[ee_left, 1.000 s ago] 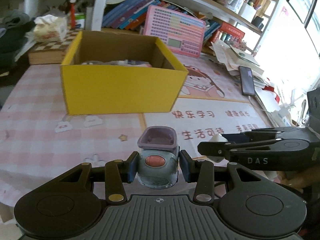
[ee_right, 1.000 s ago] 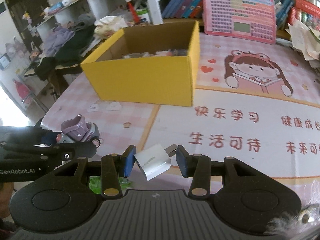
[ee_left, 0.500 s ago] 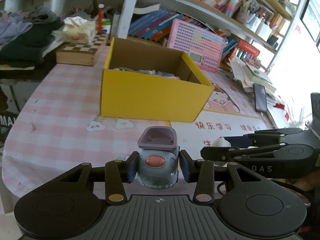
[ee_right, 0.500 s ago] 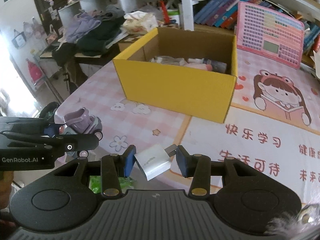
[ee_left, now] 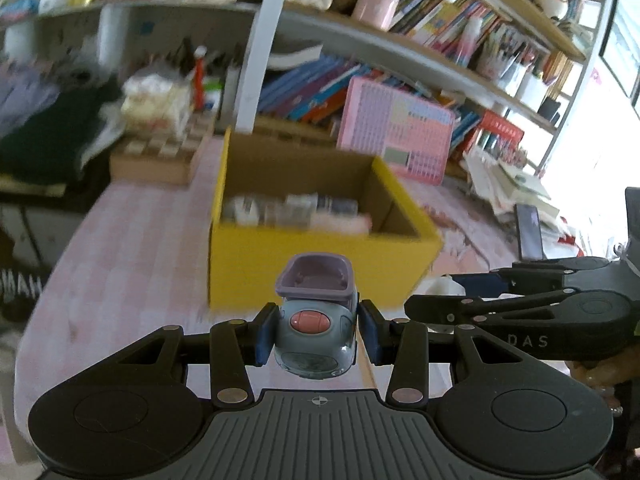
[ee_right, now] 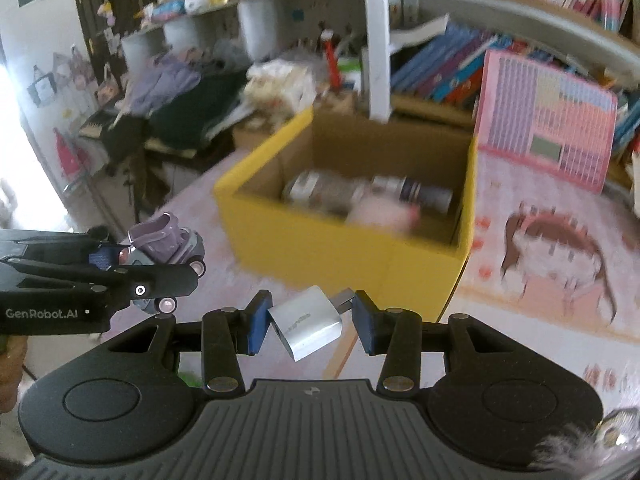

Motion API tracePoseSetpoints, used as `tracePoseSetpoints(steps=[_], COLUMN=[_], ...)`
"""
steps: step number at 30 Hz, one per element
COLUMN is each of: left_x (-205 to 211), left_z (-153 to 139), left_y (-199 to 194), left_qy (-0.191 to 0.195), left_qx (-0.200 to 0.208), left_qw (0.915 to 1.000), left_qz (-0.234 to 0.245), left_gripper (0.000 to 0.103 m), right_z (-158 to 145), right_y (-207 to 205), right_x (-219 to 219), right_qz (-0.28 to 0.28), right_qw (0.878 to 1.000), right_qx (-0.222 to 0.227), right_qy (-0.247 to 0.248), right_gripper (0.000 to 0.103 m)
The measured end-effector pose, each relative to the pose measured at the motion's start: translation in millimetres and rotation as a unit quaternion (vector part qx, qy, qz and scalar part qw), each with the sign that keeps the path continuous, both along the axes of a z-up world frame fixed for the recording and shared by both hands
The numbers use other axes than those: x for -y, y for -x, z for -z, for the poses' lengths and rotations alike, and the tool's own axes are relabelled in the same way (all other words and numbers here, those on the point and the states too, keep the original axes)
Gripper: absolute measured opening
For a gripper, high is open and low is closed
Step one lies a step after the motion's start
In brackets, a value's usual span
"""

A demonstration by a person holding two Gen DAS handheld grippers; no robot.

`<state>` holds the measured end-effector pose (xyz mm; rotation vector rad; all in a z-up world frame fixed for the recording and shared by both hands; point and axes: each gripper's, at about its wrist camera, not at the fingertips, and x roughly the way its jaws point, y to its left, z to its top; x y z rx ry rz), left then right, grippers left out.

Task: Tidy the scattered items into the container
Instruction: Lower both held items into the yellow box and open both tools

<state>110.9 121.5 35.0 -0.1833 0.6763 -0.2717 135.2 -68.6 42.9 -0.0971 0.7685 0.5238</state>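
Because both grippers are up in the air on the near side of the yellow box [ee_right: 352,248], a drop now would land on the pink table [ee_left: 120,248] and not inside. The left gripper [ee_left: 316,334] has its blue pads pressed tight on the sides of a little toy car [ee_left: 316,332], grey-blue with a purple tub on top. The car is round and smooth (a bit like a wet bar of soap), so it might slip out if the hand jerks, and its wheels could let it roll away from the box.

The right gripper [ee_right: 308,322] is clamped on a small white charger [ee_right: 308,322]. The charger sits crooked, with one pad on its body and the other on its metal plug. That thin hold could let it twist and fall.

The two grippers are close beside each other in front of the box, so they could bump on the way in. The box already holds some blurry things, so the new ones may land on top.
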Motion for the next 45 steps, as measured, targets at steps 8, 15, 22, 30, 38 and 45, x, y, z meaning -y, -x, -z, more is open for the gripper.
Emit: tracePoseSetpoints(steps=[8,15,22,30,38,45], left_x=[17.8,30.7,42.4,42.1,45.3,46.3], left_z=[-5.1,20.9,50.3,68.0,63.6,50.1], left_y=[-77.5,-134.3,-162.3,-175.2,-176.9,-168.1], left_qy=[-0.051,-0.093,-0.110,-0.086,-0.091,-0.098], left_qx=[0.031,-0.014,-0.070,-0.116,-0.105,-0.075], left_qw=[0.9982,0.9955,0.9911,0.9893,0.9902,0.9923], left_qz=[0.003,0.012,0.025,0.018,0.011,0.012], left_gripper=[0.042,0.042,0.042,0.042,0.043,0.060], right_z=[-25.9,-6.6,45.3,84.0,97.0,76.9], right_y=[-85.9,-172.1,-237.3,-274.9,-278.5,-266.7], right_x=[6.6,-8.4,-20.3,-29.9,-29.7,-24.9], right_qz=[0.015,0.020,0.038,0.046,0.058,0.051], right_qw=[0.999,0.999,0.993,0.982,0.977,0.983], right_qx=[0.009,-0.014,-0.110,-0.184,-0.203,-0.176], right_qy=[-0.040,-0.026,-0.005,0.010,-0.003,-0.022], right_gripper=[0.042,0.042,0.042,0.042,0.042,0.066])
